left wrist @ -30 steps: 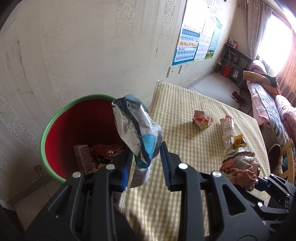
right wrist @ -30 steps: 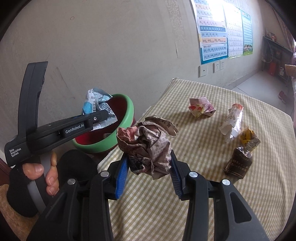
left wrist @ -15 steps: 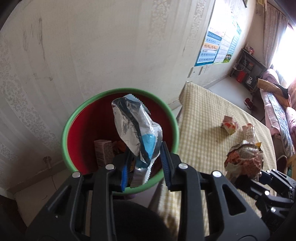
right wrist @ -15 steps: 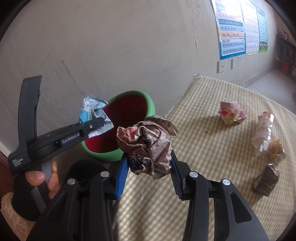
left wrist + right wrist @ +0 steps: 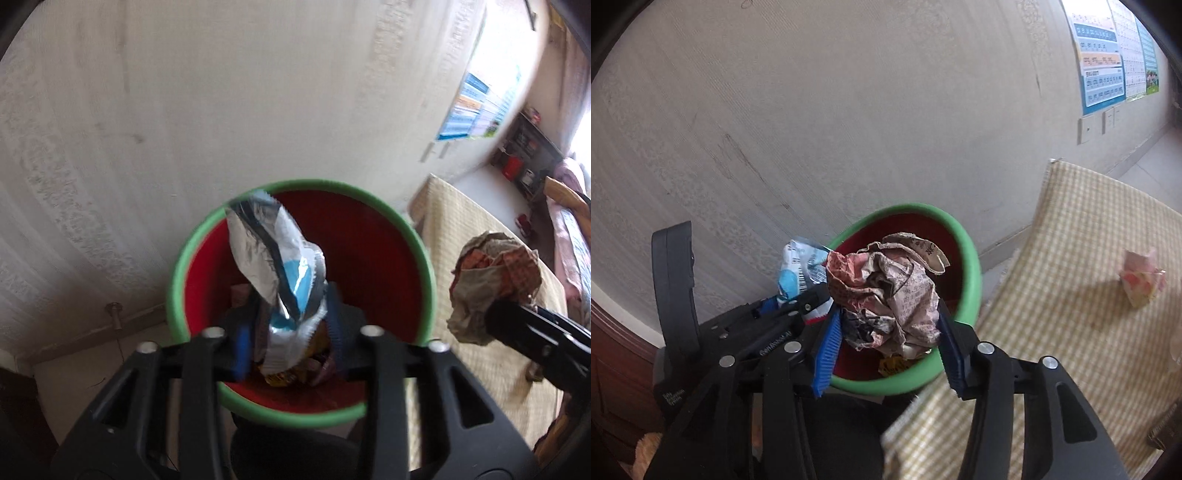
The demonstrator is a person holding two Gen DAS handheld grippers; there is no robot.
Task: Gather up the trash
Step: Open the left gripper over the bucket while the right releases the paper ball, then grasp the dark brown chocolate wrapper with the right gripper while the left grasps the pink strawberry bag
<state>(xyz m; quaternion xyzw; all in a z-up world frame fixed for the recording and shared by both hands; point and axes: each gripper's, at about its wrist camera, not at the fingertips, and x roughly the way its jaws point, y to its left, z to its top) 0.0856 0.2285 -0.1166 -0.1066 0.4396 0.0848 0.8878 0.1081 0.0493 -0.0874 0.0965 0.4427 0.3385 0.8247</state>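
The left tongs (image 5: 288,339) hung over the mouth of the red bin (image 5: 369,258) with its green rim, clamped on the lower end of a silver-and-blue foil wrapper (image 5: 275,266) that stood up between the blue pads. Other wrappers lay in the bottom of the bin. Just to the right, the right tongs (image 5: 886,336) were closed on a crumpled paper ball (image 5: 890,291), held at the bin's edge. On the checked table (image 5: 1071,295) a pink crumpled wrapper (image 5: 1143,278) lay well apart.

Left gripper (image 5: 290,338) closed on something, right gripper (image 5: 886,345) likewise, side by side
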